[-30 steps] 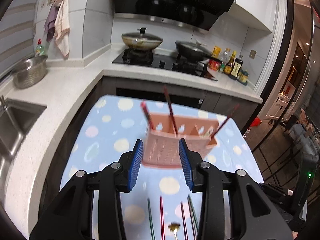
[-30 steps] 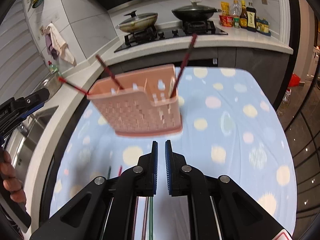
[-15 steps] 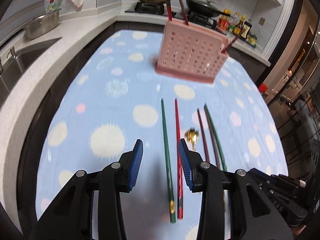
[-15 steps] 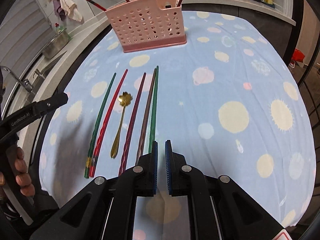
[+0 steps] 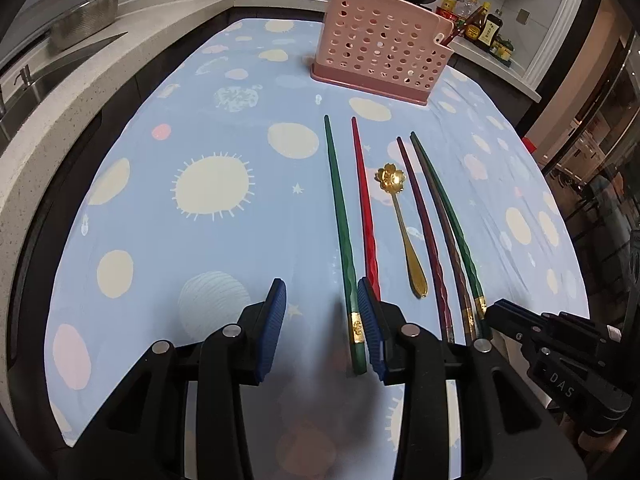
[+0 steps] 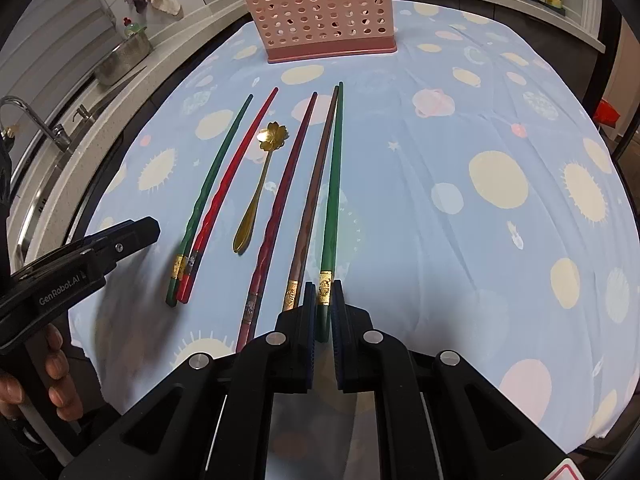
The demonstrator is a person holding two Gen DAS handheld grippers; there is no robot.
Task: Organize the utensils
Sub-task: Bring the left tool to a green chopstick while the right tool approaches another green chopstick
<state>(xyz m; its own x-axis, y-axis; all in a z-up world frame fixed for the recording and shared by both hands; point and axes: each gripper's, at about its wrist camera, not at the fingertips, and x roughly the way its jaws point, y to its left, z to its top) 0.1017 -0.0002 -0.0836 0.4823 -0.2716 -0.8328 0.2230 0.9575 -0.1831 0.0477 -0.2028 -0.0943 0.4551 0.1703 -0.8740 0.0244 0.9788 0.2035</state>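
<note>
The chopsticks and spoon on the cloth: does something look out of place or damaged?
Nothing looks damaged or spilled. Five chopsticks lie loose in a rough row on the tablecloth instead of in the pink holder. The gold spoon lies among them. The brown chopstick and the right green chopstick meet at their far tips.
</note>
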